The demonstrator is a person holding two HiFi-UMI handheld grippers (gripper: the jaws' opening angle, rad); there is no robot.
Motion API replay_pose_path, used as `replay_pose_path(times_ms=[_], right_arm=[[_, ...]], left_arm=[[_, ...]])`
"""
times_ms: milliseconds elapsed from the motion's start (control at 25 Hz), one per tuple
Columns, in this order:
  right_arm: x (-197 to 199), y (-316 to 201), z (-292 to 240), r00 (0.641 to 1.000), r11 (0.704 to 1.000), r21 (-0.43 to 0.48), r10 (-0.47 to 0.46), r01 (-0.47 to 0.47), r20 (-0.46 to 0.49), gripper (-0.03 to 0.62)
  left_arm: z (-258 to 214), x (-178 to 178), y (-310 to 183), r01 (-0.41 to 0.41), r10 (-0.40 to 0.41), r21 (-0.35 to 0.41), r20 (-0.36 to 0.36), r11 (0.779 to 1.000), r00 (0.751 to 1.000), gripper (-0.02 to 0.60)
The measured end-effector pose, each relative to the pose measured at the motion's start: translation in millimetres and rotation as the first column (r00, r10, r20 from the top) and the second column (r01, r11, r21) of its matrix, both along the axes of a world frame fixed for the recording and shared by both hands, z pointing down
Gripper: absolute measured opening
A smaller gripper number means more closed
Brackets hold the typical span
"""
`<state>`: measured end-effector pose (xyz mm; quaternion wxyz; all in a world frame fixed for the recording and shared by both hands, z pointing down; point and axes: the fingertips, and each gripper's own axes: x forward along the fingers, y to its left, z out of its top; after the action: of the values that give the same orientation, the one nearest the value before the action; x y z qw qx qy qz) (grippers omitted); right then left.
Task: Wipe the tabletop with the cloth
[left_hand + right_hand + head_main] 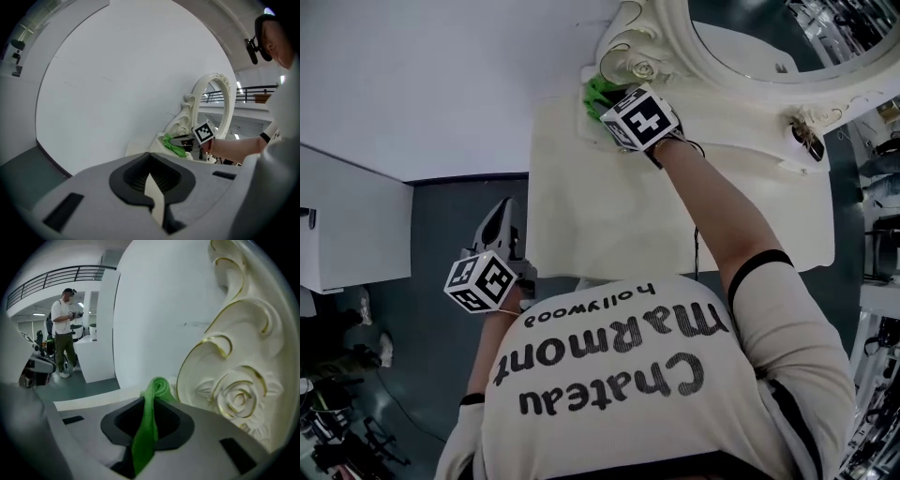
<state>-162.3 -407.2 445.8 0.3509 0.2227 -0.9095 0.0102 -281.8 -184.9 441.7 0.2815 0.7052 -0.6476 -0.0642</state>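
The right gripper pinches the green cloth between its jaws over a corner of the cream tabletop, with the carved mirror frame just to its right. A stroke rightward or further ahead would likely knock the jaws against that gilt scrollwork, or snag the cloth and pull it loose. The left gripper, jaws pressed together on nothing, hangs off the table's edge.
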Motion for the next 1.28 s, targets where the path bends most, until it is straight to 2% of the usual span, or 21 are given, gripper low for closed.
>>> replay_pose_path(times_ms=[120, 240, 320, 520, 760, 1280], right_arm=[[-10.1, -5.7, 13.2, 0.999, 0.999, -0.02, -0.034, 0.034, 0.019, 0.072], [-12.7, -10.6, 15.6, 0.997, 0.993, -0.117, -0.016, 0.025, 0.074, 0.072], [-11.7, -11.0, 14.6, 0.998, 0.99, -0.142, -0.007, 0.017, 0.069, 0.071], [-7.8, -9.5, 18.1, 0.998, 0.991, -0.129, -0.013, 0.021, 0.058, 0.071], [7.9, -15.2, 13.6, 0.996, 0.991, -0.126, 0.061, -0.054, 0.057, 0.071], [84.6, -25.5, 13.4, 0.976, 0.972, -0.126, 0.209, -0.201, 0.059, 0.071]], left_arm=[[1.1, -5.8, -3.0, 0.019, -0.019, 0.007, 0.016, 1.0, 1.0, 0.008], [-4.3, -11.9, -8.6, 0.028, -0.028, 0.01, 0.029, 1.0, 0.999, 0.008], [-9.6, -13.1, -12.0, 0.038, -0.039, 0.015, 0.033, 0.999, 0.999, 0.008], [-11.9, -11.5, -17.6, 0.046, -0.047, 0.019, 0.034, 0.999, 0.998, 0.008], [-14.0, -4.9, -15.8, 0.041, -0.042, 0.026, 0.021, 0.999, 0.999, 0.008], [-29.0, 12.5, -16.9, 0.012, -0.014, 0.049, 0.026, 0.999, 1.0, 0.008]])
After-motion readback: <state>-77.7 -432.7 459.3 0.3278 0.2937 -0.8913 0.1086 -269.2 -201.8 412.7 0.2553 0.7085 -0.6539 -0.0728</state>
